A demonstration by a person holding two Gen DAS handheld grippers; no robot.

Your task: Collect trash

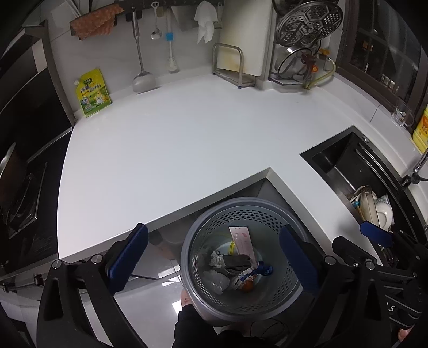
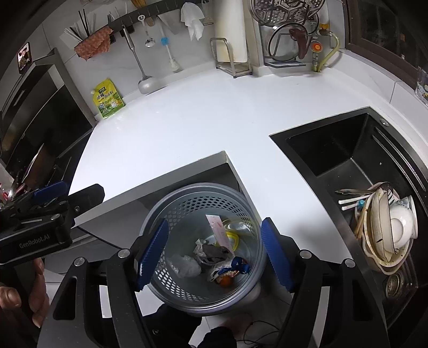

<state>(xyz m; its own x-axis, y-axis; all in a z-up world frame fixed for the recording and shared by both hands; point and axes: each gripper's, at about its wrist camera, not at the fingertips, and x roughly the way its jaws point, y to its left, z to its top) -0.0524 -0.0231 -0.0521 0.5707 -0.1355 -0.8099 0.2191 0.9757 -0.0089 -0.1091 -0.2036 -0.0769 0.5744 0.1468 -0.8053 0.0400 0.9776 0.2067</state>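
Trash [image 2: 214, 257] heaped in perforated grey bin [image 2: 187, 211], dirty dishes [image 2: 388, 227] in sink [image 2: 334, 150]

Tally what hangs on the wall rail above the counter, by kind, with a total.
Cloths: 2, orange cloth and white cloth
Metal utensils: 2, spatula and small spoon
Brushes: 1, blue-and-white brush
Total: 5
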